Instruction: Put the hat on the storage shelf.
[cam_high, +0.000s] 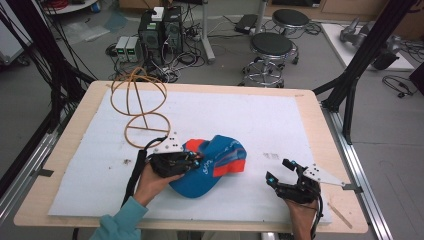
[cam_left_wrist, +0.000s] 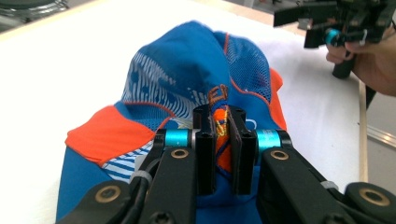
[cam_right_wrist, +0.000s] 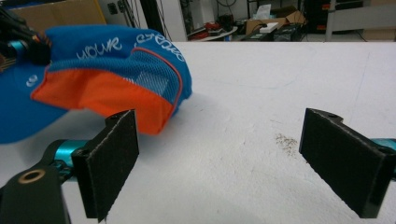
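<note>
- Two grippers are at work over the white foam sheet (cam_high: 280, 120) that covers the pale wooden table (cam_high: 80, 125): the left gripper (cam_high: 192, 159) has its jaws pressed together on a fold of the blue and orange mesh cap (cam_high: 220, 162), while the right gripper (cam_high: 280, 172) hangs with its jaws spread wide and nothing between them.
- That cap lies near the middle of the sheet, toward the person's edge, with the thin wooden hoop stand (cam_high: 142, 105) at about eleven o'clock from it and the free gripper at about four o'clock, a little apart.
- To do this lift well, I would judge the pinch should stay firm on the seam and rise slowly, since soft fabric sags and can slip out of a narrow bite.
- My guess is the free gripper should come in from four o'clock and take the orange edge nearest it, so the cap hangs open between two holds instead of drooping from one.
- Left gripper view: the black pads (cam_left_wrist: 205, 149) clamp orange stitched fabric, a detail the high view hides under the hand.
- Right gripper view: the cap's orange underside (cam_right_wrist: 107, 100) hangs just off the sheet, close above the left-hand pad (cam_right_wrist: 112, 163).
- High view: it alone places the hoop stand behind the cap.
</note>
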